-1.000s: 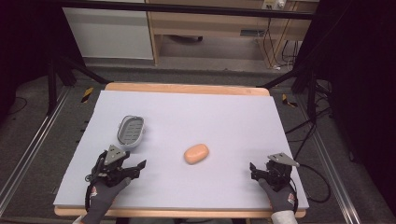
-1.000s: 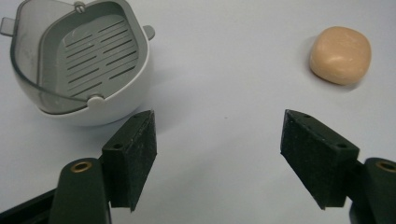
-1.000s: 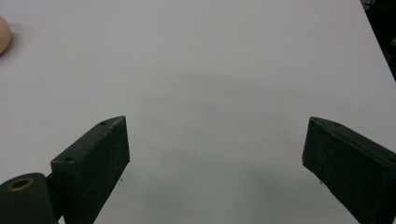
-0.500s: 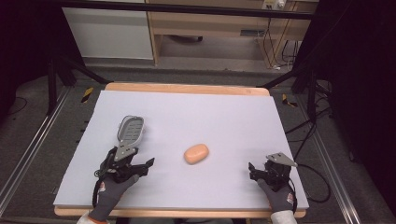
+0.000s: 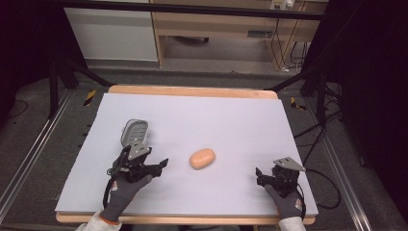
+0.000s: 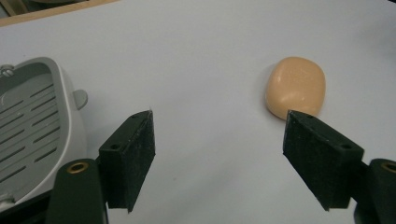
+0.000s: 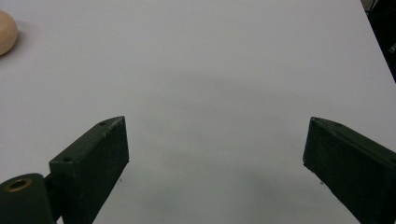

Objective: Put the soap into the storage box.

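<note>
Soap bar lies flat near the bench centre, peach-coloured, rounded like a pebble. The grey slotted soap dish sits at about 10 o'clock from it, well apart.

Left hand-held gripper hovers between the two, dish just behind it at 11 o'clock, soap off toward 2 o'clock. In the left gripper view its jaws stand parted with bare bench between them; they have just been opening, and nothing is held. The soap shows just past the right-side jaw, the dish beside the other.

Right hand-held gripper rests near the bench's near right corner, jaws spread wide and empty in its own view, soap far off at 10 o'clock.

Handling, as a guess: soap looks light, hard and smooth, so likely slippery; curved flanks may squirt out under a hard pinch. Best hold seems across the short width at the middle, pads low and square.

Room: open bench all round the soap. Dish rim is the only obstacle on the left. The near edge of the bench lies close to both hands.
</note>
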Demonstrator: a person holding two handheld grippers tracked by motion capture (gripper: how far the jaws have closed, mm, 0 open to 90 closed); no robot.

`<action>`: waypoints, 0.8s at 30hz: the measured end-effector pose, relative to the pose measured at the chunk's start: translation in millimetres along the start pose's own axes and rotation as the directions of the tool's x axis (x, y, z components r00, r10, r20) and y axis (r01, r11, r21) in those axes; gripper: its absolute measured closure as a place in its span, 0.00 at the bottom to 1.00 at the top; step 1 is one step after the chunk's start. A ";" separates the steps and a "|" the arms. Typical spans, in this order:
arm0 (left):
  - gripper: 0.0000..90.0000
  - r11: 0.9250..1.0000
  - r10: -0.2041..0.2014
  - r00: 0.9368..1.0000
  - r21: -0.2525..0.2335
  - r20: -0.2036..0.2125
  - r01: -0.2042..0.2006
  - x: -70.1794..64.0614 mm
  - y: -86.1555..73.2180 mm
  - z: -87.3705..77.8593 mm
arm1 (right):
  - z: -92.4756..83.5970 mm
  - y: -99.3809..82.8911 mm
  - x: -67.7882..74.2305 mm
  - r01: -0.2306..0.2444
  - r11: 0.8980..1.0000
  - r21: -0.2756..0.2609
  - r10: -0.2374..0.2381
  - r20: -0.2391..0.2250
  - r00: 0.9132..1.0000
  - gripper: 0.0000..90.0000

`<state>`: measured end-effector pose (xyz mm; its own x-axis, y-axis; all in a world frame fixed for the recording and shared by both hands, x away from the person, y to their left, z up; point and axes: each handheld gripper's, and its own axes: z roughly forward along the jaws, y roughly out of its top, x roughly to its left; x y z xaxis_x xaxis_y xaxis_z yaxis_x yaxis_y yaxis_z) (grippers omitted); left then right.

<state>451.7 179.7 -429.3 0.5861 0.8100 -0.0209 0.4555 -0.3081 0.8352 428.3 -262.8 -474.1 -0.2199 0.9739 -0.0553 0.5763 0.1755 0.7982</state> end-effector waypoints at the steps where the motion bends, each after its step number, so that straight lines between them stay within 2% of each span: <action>1: 0.27 1.000 -0.001 1.000 0.001 0.003 0.001 -1.1 2.2 1.7 | 0.1 0.0 -0.1 0.002 1.000 -0.001 -0.002 -0.001 1.000 0.08; 12: 0.26 0.999 0.049 0.998 0.015 0.038 -0.050 -19.3 24.8 18.1 | 0.1 0.4 0.3 -0.001 1.000 0.000 0.001 0.000 1.000 0.08; 24: 0.25 0.997 0.071 0.995 0.030 0.067 -0.074 -33.9 41.9 35.5 | 0.4 0.5 0.7 -0.003 1.000 0.003 0.003 -0.002 1.000 0.08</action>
<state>474.8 121.6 -413.1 0.6604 0.7509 0.0023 0.4309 -0.3815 0.8178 428.8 -262.0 -474.0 -0.2201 0.9741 -0.0517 0.5791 0.1731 0.7967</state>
